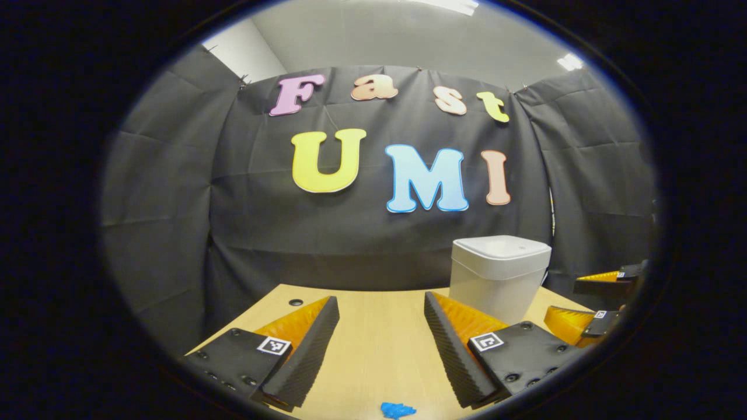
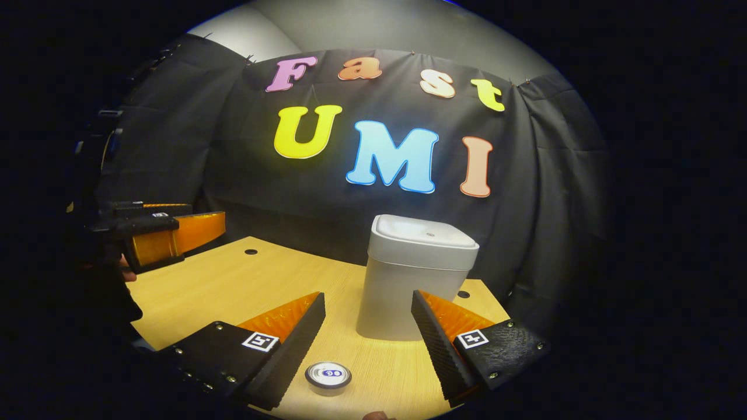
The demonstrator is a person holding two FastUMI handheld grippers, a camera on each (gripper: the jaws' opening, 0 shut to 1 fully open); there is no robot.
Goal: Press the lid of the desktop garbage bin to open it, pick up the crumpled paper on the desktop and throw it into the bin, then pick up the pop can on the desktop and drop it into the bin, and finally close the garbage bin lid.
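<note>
Left gripper view: I see left gripper (image 1: 382, 326) spread wide, empty.
Right gripper (image 2: 367, 338): spread wide, empty.
Desktop (image 2: 233, 286): bin (image 2: 417, 274) near far edge, lid down.
Room: black cloth wall (image 1: 175, 204).

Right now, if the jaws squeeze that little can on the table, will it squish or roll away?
The pop can stands upright on the table with its round top facing up, so it probably won't roll unless tipped. It looks like thin metal, so a hard squeeze might dent it. Its smooth sides could be slippery.
</note>
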